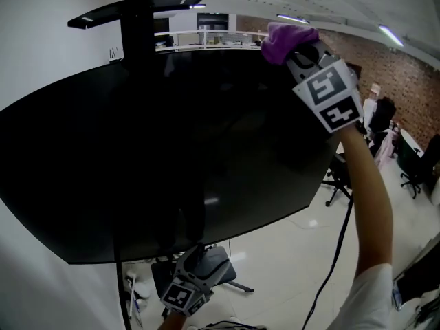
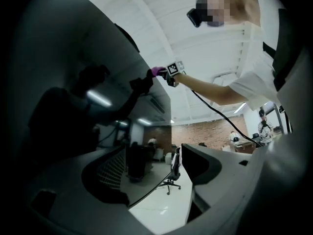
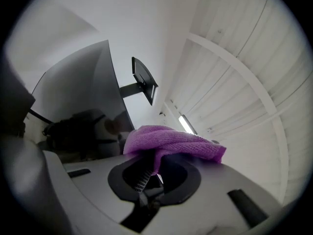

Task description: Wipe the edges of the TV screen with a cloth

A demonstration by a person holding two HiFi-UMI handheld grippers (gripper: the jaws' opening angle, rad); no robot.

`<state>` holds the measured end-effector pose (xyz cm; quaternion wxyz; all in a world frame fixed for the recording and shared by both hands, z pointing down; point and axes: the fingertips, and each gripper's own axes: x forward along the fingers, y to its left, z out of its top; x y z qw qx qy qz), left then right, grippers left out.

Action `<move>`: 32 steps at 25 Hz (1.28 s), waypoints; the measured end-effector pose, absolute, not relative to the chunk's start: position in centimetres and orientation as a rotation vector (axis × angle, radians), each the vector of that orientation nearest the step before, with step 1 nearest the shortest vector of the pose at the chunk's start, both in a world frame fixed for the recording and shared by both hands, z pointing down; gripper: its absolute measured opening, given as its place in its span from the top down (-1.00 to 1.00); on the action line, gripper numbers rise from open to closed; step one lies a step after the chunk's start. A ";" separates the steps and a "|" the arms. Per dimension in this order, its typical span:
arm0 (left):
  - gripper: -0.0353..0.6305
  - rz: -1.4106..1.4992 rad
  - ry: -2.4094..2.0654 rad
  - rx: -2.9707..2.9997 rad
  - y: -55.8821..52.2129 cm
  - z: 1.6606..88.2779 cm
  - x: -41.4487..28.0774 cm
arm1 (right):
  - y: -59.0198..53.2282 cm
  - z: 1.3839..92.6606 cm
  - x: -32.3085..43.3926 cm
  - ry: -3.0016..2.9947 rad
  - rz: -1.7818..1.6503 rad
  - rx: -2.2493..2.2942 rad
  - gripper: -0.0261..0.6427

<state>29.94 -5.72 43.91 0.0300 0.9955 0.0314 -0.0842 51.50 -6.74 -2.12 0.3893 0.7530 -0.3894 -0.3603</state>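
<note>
You held the purple cloth [image 1: 283, 38] against the top right corner of the TV screen [image 1: 172, 150], your right arm stretched high so that the right gripper [image 1: 299, 52] could reach that corner. The right gripper's jaws were clamped together on a fold of the cloth. The rest of it bunched out past the tips, so that soft fabric rather than hard plastic met the frame. Judging by that placement, the wipe was at the upper edge, with the run along the right edge and the bottom edge apparently yet to be done.

Your left gripper [image 1: 198, 253] sat low, just under the bottom edge of the screen and close to the dark stand [image 1: 137, 33] that carried the set. Its jaws stood apart, gripping nothing. The left gripper view showed the screen's lower edge running into the gap between them, though whether either jaw touched the glass could not be told. That position looked like a brace, ready to steady the panel while the other arm pressed on the far corner.

The glossy black panel mirrored the room, so any streak along its edges would likely have shown. Behind the set lay a pale floor [image 1: 289, 253] and a brick wall [image 1: 385, 67].
</note>
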 end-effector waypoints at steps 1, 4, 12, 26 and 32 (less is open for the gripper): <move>-0.12 -0.261 0.155 3.074 -4.5 44.1 30.9 | -5.5 -2.0 52.6 -0.961 -0.895 1.934 0.78; -0.12 -0.264 0.274 3.056 -1.4 44.1 33.2 | -2.3 -1.3 55.7 -0.898 -0.849 1.981 0.78; -0.12 -0.194 0.508 3.036 4.7 45.4 39.7 | 5.7 0.0 66.2 -0.765 -0.670 2.104 0.78; -0.12 -0.030 0.884 2.932 15.7 49.6 47.6 | 14.9 0.2 79.8 -0.684 -0.502 2.366 0.78; -0.12 0.005 0.958 2.903 17.9 50.9 48.7 | 16.8 5.2 82.8 -0.756 -0.355 2.452 0.78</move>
